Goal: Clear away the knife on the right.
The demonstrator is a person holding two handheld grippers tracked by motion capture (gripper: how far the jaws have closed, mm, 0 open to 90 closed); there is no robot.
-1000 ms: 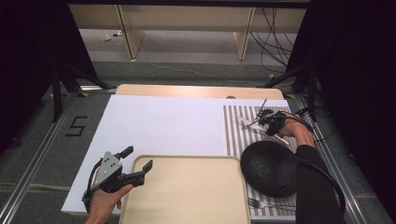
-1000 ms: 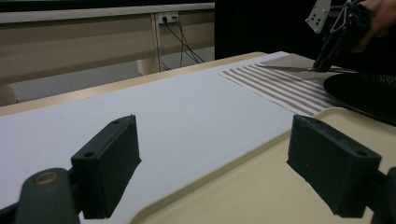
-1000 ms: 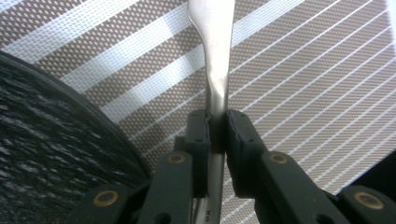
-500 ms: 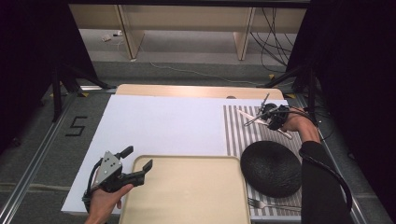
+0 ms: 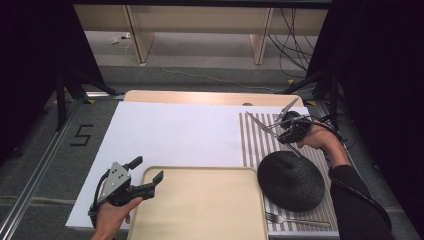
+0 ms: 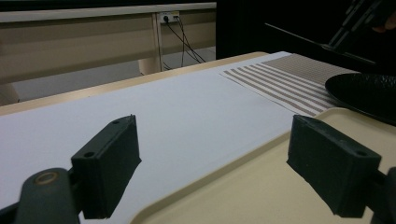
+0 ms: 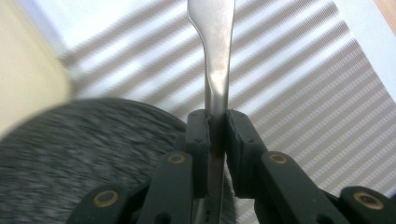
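While the right gripper pinches a flat metal utensil aloft at two o'clock above the dark plate, the left gripper gapes empty at eight, and that thin handle could swivel out.

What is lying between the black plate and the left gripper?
In the high view, the beige tray lies between the black plate and the left gripper.

Slim silver metal knife lifted off the table.
It is clamped mid-length, tilted above the brown-striped placemat.
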